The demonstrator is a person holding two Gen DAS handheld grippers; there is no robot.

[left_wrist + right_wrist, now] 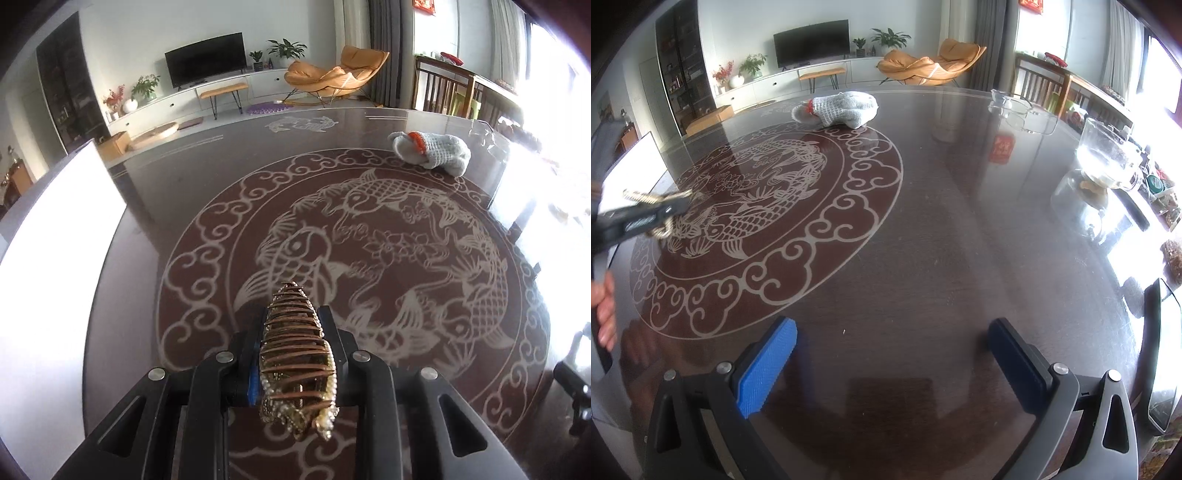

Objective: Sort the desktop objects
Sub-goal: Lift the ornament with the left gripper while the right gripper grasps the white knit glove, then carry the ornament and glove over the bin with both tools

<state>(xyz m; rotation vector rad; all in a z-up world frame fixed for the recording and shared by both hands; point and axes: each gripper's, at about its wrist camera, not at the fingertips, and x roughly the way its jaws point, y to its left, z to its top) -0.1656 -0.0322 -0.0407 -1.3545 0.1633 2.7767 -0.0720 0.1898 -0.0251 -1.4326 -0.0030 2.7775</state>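
Observation:
My left gripper (293, 328) is shut on a gold hair claw clip (295, 354) with pearl trim and brown teeth, held above the dark glass table (184, 177) with its carp pattern. The same gripper shows at the left edge of the right wrist view (670, 206), with the clip (642, 197) sticking out of it. A pair of grey knit gloves (432, 149) with a red cuff lies at the table's far right; it also shows in the right wrist view (836, 109). My right gripper (892, 343) is open and empty, low over the table's near side.
A white board (55, 236) lies at the table's left edge. Glass dishes (1019, 109), a glass teapot (1108, 158) and snacks crowd the right edge. A phone or tablet (1161, 354) lies at the near right. Wooden chairs (447, 88) stand behind the table.

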